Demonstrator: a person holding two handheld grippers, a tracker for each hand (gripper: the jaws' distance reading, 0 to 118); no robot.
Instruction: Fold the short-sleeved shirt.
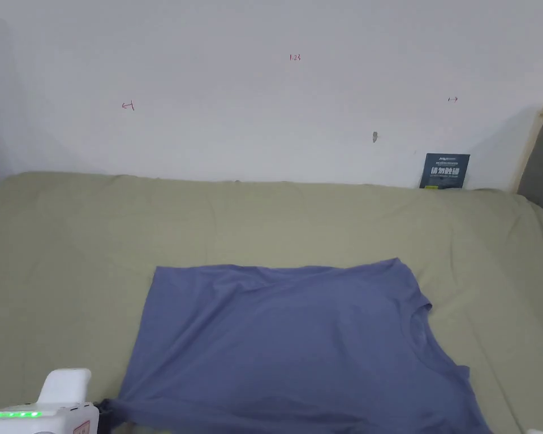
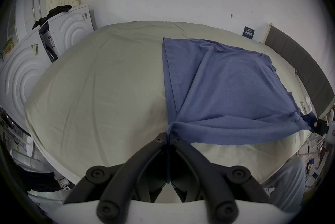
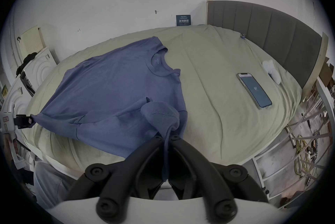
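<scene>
Shirt: a blue short-sleeved shirt (image 1: 298,344) lies spread on the bed, toward the bed's near edge, its neck opening (image 1: 418,328) turned to the headboard end and its hem to the opposite end; the far side lies flat with a few creases, while the near side is lifted off the sheet and stretched between the two grippers, part of it hanging past the near edge
Left gripper: the left gripper (image 2: 168,139) has its jaws pressed together on the near hem corner of the shirt; a thin strip of blue cloth runs down between them; in the head view its white body with a green light shows at the bottom left corner
Right gripper: the right gripper (image 3: 167,137) pinches the near sleeve (image 3: 160,115), both jaws closed on a twist of cloth, the sleeve bunched into a rounded fold just beyond the tips
Sheet: a pale green sheet (image 1: 264,226) covers the whole bed, lightly wrinkled
Phone: a phone (image 3: 254,90) lies face up on the sheet near the headboard end, well apart from the shirt; a small white object (image 3: 272,71) lies just beyond it, closer to the headboard
Headboard: a grey padded headboard (image 3: 262,28) stands at the right end of the bed
Wall: a white wall (image 1: 264,85) runs along the far edge; a small dark card (image 1: 444,170) leans against it at the far right corner
Beyond the left end: white appliances (image 2: 27,68) stand beside the bed, dark cloth (image 2: 52,14) draped on top
</scene>
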